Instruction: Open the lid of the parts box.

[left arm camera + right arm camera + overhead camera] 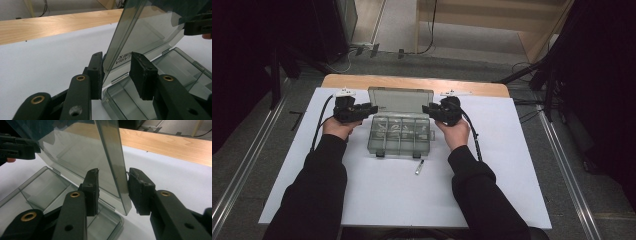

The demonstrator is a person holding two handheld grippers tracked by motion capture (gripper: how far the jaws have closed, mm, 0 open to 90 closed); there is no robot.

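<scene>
A clear grey compartment box [399,135] lies open mid-table, its lid [401,99] standing upright at the back. My left gripper [371,108] is at the lid's left edge, my right gripper [426,108] at its right edge. In the left gripper view the lid [150,32] stands between the jaws of my left gripper [116,67]: the outer pad touches its rim, the inner pad stands off. In the right gripper view my right gripper [113,182] straddles the lid [75,152]: the outer pad touches the rim, and a gap shows at the inner pad. Small pale parts lie in the compartments.
A small slim object [418,167] lies on the white table sheet [512,190] just in front of the box. A wooden table edge [412,82] runs behind the lid. Dark stands and cables flank the table on both sides.
</scene>
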